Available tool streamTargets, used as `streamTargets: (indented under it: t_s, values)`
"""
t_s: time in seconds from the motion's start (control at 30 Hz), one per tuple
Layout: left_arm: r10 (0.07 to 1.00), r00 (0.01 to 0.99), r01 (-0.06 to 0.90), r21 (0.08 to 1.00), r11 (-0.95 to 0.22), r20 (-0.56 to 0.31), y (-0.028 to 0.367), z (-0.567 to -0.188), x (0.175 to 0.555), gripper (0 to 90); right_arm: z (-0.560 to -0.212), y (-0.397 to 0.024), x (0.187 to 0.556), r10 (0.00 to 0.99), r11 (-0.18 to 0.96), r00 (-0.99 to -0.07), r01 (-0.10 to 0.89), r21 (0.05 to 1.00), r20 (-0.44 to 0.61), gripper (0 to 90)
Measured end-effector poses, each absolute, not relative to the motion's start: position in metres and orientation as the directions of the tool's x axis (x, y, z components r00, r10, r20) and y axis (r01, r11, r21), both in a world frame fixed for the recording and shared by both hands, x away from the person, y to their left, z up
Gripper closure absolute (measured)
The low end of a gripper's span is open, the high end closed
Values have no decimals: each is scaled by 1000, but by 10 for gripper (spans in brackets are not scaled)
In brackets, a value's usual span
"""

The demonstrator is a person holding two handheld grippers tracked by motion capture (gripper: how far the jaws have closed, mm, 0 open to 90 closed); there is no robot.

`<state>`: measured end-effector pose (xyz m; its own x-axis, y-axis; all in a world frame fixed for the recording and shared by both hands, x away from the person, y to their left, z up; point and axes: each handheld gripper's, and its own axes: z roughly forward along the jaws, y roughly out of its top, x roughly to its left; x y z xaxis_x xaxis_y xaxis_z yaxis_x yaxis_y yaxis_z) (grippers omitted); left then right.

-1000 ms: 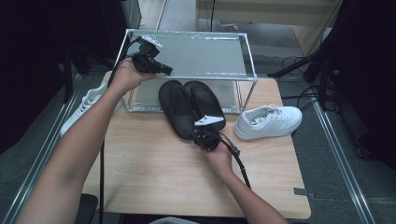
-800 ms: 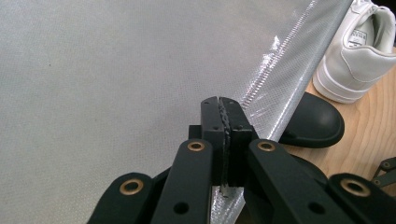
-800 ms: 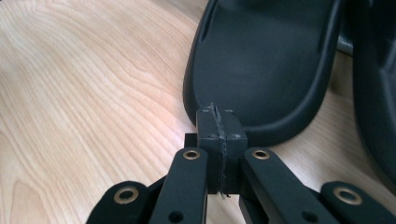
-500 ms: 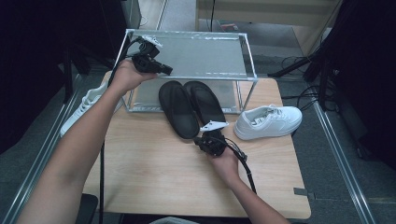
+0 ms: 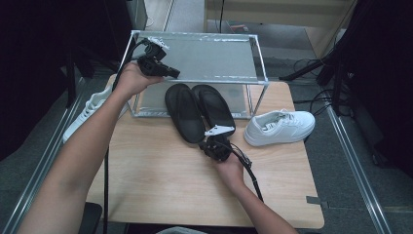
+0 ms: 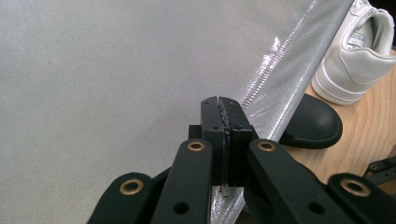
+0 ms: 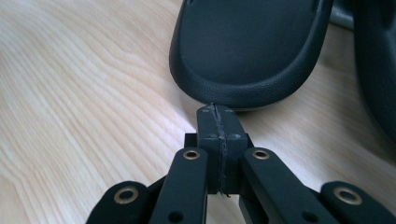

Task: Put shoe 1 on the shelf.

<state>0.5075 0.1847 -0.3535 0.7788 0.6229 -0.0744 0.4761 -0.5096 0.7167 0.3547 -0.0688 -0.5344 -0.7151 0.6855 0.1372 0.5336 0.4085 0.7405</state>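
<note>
The wooden counter (image 5: 160, 185) carries a clear rack (image 5: 195, 73) at its far side. Two black slippers (image 5: 184, 113) lie half under the rack. The white shoe (image 5: 280, 127) is to their right. The left claw (image 5: 171, 73) is fully closed and empty, above the rack's top. The right claw (image 7: 218, 116), closed and empty too, is just near the left slipper's near end.

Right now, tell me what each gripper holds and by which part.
The left gripper is shut on the clear cover's edge. The right gripper is shut on nothing, its tips at the black slipper's heel.
</note>
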Motion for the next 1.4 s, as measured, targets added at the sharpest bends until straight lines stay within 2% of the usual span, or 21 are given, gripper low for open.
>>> streamTargets:
  t_s: [0.5,0.77,0.9,1.07,1.4]
  values:
    - [634,766,491,733,-470,-106,188,-357,507,900,-528,-29,389,689,396,-713,521,756,130,900]
    - [632,771,482,719,-501,-77,184,-354,507,900,-528,-5,413,707,387,-695,534,752,130,900]
    - [632,771,483,717,-502,-77,184,-354,507,900,-528,6,421,708,412,-701,504,759,81,900]
    - [634,769,484,718,-500,-77,184,-354,507,900,-531,12,431,715,361,-684,539,761,146,900]
    - [632,771,486,719,-498,-84,185,-354,507,900,-523,4,425,682,357,-714,513,780,158,900]
